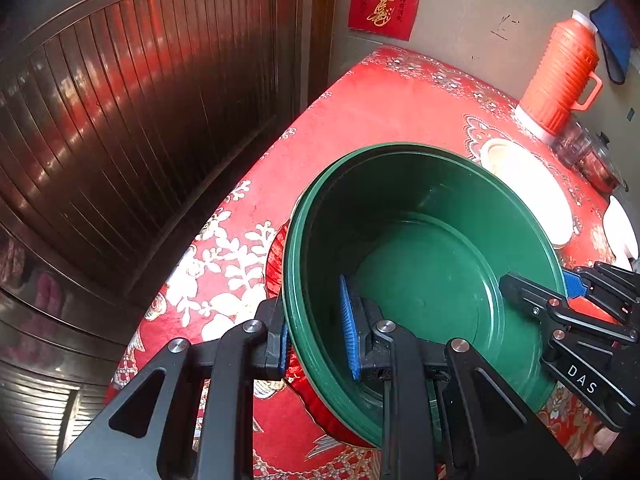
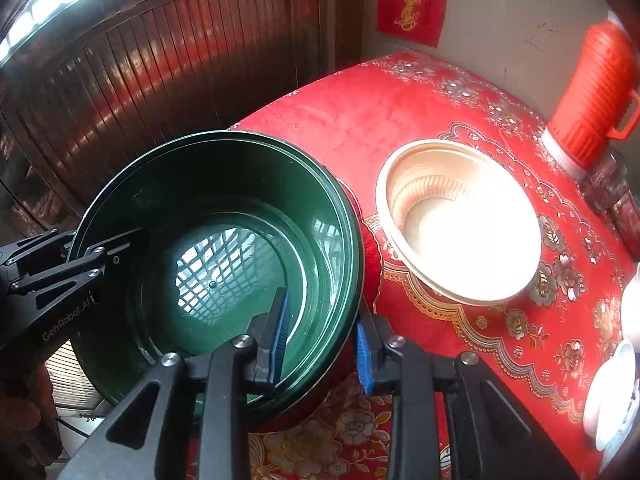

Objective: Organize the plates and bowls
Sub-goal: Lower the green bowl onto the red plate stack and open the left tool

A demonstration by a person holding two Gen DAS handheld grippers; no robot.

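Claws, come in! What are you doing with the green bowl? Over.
Left claw and right claw each clamped on green bowl's rim. Bowl tilted above red tablecloth. Tan bowl beside it, apart.

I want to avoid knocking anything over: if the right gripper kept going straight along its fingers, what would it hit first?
The right gripper is clamped on the green basin's rim, so basin goes with it. Ahead, past the rim, looks like bare red tablecloth; the tan bowl sits off to the side. Depth is uncertain.
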